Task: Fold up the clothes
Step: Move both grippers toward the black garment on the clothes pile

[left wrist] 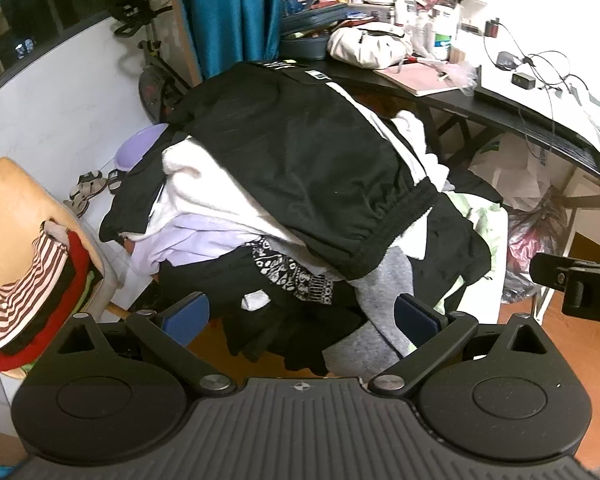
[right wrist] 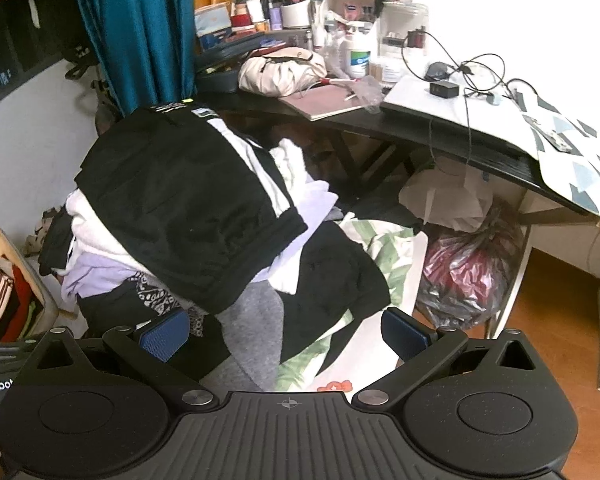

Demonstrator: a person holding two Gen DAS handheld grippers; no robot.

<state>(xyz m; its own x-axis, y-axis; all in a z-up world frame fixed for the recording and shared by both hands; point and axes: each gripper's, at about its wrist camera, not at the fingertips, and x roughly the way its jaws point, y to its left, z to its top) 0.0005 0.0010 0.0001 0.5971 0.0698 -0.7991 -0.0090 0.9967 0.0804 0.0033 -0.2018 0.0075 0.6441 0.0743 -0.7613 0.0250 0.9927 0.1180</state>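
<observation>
A tall heap of unfolded clothes fills the middle of both views. Black shorts (left wrist: 300, 168) with a white side stripe and elastic waistband lie on top (right wrist: 188, 200). Under them are white and lilac garments (left wrist: 196, 224), a black-and-white patterned piece (left wrist: 292, 276), a grey garment (left wrist: 379, 292) and a green-and-white cloth (right wrist: 383, 248). My left gripper (left wrist: 300, 316) stands open just in front of the heap's lower edge, holding nothing. In the right wrist view the right gripper (right wrist: 284, 338) is open too, over the grey and black cloth.
A tan chair (left wrist: 16, 208) at left carries a folded stack: striped, black and red pieces (left wrist: 32, 296). A cluttered black desk (right wrist: 439, 140) with cosmetics, a notebook and cables runs along the right. Plastic bags (right wrist: 467, 272) sit under it. Teal curtain (left wrist: 236, 12) behind; wooden floor at right.
</observation>
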